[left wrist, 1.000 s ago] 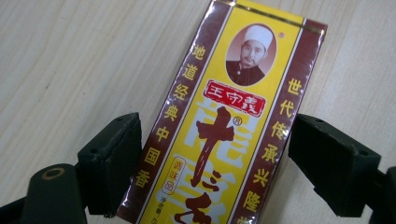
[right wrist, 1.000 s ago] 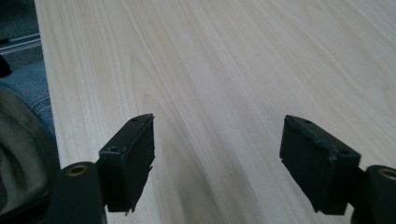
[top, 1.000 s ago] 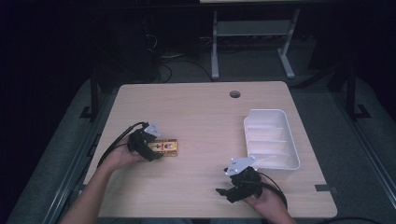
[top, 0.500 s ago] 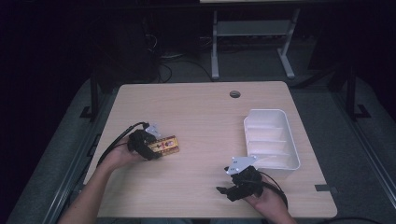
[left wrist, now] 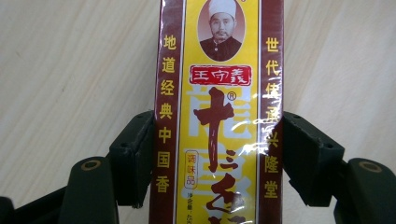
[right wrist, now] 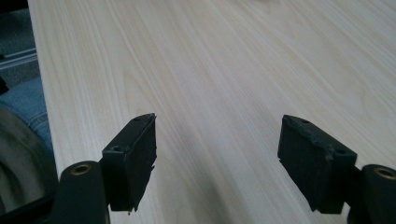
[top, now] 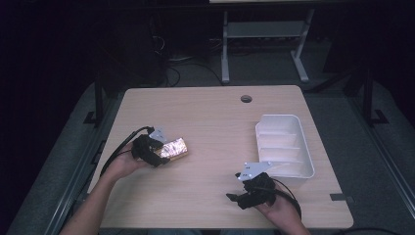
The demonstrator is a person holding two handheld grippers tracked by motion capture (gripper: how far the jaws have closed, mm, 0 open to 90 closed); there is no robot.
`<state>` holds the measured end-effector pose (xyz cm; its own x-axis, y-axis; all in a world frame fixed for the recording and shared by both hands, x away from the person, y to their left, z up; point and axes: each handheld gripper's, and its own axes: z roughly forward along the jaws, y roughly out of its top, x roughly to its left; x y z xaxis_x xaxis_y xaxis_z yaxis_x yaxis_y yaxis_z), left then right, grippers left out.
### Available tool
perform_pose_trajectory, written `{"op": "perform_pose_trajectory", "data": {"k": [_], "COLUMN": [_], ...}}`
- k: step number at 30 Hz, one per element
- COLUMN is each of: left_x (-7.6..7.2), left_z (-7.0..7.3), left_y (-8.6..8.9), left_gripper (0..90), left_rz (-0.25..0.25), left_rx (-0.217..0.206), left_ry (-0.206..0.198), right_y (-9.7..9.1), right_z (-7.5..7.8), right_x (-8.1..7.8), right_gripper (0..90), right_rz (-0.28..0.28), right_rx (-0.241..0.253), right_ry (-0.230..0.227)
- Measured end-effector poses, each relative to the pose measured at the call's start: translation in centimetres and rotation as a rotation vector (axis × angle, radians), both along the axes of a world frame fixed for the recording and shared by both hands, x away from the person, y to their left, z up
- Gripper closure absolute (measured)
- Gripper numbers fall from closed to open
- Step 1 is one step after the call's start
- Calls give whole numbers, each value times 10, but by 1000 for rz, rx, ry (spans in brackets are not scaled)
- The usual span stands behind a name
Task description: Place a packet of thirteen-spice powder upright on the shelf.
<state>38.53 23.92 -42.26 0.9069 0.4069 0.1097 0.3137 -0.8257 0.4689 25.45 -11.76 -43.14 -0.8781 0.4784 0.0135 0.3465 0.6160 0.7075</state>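
Left gripper [top: 157,155] jaws closed onto spice box [top: 172,148] on wooden table [top: 215,117]; right gripper [top: 234,198] empty, agape.

Pale wood-grain rectangular surface [top: 215,117] with a round cable hole [top: 246,98], grey carpeted floor [top: 337,112], white metal stand legs [top: 264,44] behind, tangled black cables [top: 171,63], dark unlit room

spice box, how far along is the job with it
Done: the left gripper has just been closing its jaws, which now press both long sides of the spice box. In hand: the grip itself; the box looks to lie on the table, not lifted. Left: probably carrying it to the white tray, whose compartments look empty. The right gripper waits open over bare wood.
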Motion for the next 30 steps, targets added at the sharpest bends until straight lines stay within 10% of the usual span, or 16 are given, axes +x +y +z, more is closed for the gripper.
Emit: {"op": "perform_pose_trajectory", "data": {"k": [30], "left_x": [-83], "left_z": [27], "left_y": [-61], "left_gripper": [323], "left_rz": [-104], "left_rx": [-204], "left_ry": [-161], "right_y": [5], "right_z": [25], "right_x": [8], "right_gripper": [165], "right_rz": [-36], "right_rx": [140], "right_ry": [22]}}
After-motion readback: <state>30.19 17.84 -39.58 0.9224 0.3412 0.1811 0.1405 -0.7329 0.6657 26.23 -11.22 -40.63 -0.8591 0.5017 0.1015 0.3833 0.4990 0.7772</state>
